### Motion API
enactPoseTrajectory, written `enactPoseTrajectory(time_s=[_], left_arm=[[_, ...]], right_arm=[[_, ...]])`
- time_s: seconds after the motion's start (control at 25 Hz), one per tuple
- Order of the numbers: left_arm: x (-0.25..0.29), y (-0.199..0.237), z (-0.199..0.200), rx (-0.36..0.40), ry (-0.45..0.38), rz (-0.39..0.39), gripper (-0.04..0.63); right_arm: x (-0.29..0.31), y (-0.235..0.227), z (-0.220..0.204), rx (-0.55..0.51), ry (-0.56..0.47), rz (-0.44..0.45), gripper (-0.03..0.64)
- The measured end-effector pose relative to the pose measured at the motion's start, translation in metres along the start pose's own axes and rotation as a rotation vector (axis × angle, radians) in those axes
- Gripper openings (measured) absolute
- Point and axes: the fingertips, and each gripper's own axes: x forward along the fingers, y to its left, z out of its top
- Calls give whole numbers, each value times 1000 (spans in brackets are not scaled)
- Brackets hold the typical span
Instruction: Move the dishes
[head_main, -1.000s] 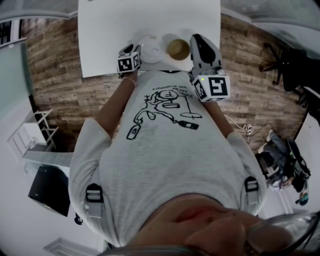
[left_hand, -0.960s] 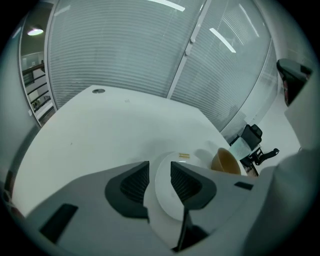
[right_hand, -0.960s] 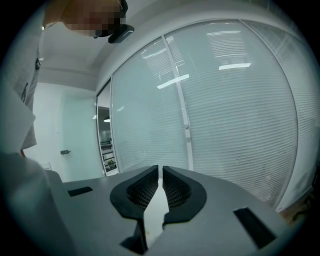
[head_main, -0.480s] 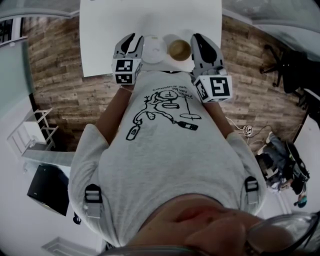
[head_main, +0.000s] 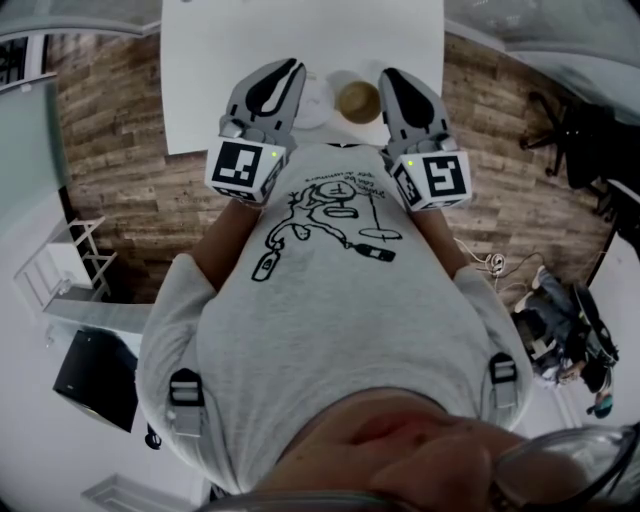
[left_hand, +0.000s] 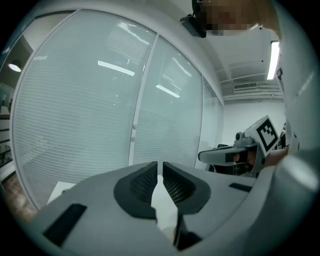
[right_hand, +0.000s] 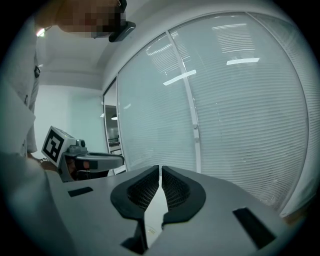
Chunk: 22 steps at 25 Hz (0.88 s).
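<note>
On the white table (head_main: 300, 30), near its front edge, a white dish (head_main: 318, 102) sits beside a brown bowl (head_main: 357, 100). My left gripper (head_main: 290, 66) hovers high over the white dish and hides its left part. Its jaws have just been closing and now stand together with nothing between them (left_hand: 161, 165). My right gripper (head_main: 388, 74) is held at the same height just right of the brown bowl, shut and empty (right_hand: 160, 169). Both point nearly level toward a glass wall with blinds.
Wood-look floor (head_main: 110, 130) surrounds the table. A black office chair (head_main: 565, 125) stands at the right, a white rack (head_main: 60, 270) and a black box (head_main: 100, 380) at the lower left. Each gripper view shows the other gripper at its side.
The left gripper has lifted from table level beside the white dish up to the right gripper's height, tilting to nearly level, and its jaws have closed. The right gripper has stayed put.
</note>
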Motion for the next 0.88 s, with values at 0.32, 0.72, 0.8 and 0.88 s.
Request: enactPoseTrajectory(time_s=[0.32,0.72,0.8,0.88], left_arm=[[-8,-17,42,22,-72,-50,21],[-9,-20,50,2,-90,-52,21],[-9,-22,51,2,-92,-55,21],[-9,-23,52,0,-93,-58,21]], right_arm=[[-2,14,21,-17,-10,36,37],[-5,23,36,-28,-20,71,37],[-7,25,39,-33,-23,75,37],[-7,27,41,-37,-25,81,37]])
